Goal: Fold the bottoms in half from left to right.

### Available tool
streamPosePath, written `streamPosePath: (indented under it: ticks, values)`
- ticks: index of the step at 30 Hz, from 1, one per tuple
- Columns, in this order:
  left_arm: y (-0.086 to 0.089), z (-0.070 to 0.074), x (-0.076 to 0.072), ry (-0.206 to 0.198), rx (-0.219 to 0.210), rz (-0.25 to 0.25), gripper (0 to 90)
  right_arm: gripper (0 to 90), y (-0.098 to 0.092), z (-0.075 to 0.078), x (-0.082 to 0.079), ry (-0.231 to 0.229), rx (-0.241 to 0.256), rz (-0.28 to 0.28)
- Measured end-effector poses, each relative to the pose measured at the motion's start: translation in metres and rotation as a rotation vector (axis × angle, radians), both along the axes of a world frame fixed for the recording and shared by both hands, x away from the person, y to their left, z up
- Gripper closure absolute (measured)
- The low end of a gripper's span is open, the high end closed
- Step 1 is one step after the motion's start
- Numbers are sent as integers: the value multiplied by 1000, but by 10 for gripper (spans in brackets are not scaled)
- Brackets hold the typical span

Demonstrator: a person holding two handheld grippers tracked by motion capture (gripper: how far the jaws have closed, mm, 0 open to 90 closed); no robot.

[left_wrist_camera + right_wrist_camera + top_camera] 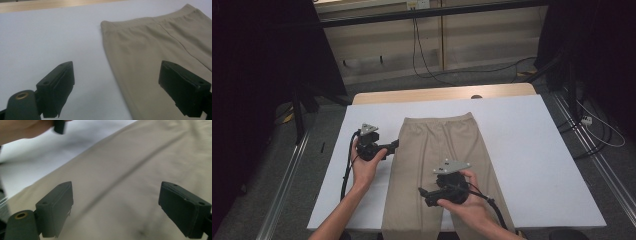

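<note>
1. Right gripper (424, 192), nearest me, hovers over the lower part of the beige trousers (439, 150), jaws spread wide and holding nothing
2. Left gripper (395, 145) sits at the trousers' left edge, jaws also wide, one over white table (532, 145), one over cloth
3. Trousers lie flat mid-table, waistband at the far end, legs running off the near edge
4. Beyond, cables trail across the floor

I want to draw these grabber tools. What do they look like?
Both are black. The left gripper and right gripper each carry a grey three-cornered plate on top and trail a black cable. Their fingers are flat, blocky black pads with small screw holes, plus a brass ring beside one. The person's forearms are bare, no sleeves.
</note>
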State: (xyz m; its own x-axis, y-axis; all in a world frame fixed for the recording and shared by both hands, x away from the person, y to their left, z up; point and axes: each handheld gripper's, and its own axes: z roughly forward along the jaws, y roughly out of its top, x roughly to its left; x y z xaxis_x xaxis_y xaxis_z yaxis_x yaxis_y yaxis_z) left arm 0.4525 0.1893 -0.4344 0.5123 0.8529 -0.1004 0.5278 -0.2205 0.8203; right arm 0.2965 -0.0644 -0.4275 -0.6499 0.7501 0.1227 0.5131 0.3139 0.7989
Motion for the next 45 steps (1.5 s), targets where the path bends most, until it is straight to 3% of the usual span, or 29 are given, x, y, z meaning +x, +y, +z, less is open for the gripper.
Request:
streamPosePath:
  ticks: [1,3,4,6,10,16,17,19,20,21,22,28,31,33,37,39,40,41,44,45]
  values:
    - [-2,0,6,37,36,-8,124,141,6,0,0,5,-1,18]
    - [-3,0,9,34,41,-10,131,148,15,2,0,-9,-20,20]
    - [-4,1,13,7,32,2,158,148,19,1,1,-18,-40,23]
    - [-7,2,21,24,57,-9,133,146,27,-1,2,-20,-68,48]
    - [-13,1,34,39,76,-21,138,127,43,-7,5,18,-97,90]
    - [-23,-1,49,52,76,-31,137,161,66,-9,3,36,-118,120]
    - [-25,-2,52,59,82,-31,138,240,74,-11,3,51,-106,138]
    - [-28,-3,57,70,80,-33,138,285,79,-12,3,63,-111,157]
    - [-30,-4,58,69,68,-32,140,387,87,-14,0,79,-88,189]
    - [-32,-5,60,72,71,-31,140,387,87,-14,0,79,-88,189]
    - [-35,-7,63,80,65,-27,141,471,96,-15,-4,69,-87,205]
    - [-41,-14,69,97,62,-28,141,589,119,-24,-12,100,-102,268]
    - [-40,-15,71,93,64,-21,141,590,125,-27,-18,67,-126,260]
    - [-39,-15,72,94,63,-14,141,580,126,-27,-19,70,-121,257]
    - [-34,-15,78,97,51,7,141,473,135,-27,-23,87,-108,245]
    - [-32,-15,80,99,45,18,141,474,137,-28,-25,75,-127,236]
    - [-31,-15,83,99,50,23,141,478,141,-30,-29,30,-177,236]
    - [-31,-15,83,99,50,23,141,479,143,-31,-32,14,-188,235]
    - [-32,-16,90,99,48,30,145,514,142,-30,-31,29,-191,236]
    - [-33,-16,91,106,49,32,147,562,141,-29,-29,27,-200,233]
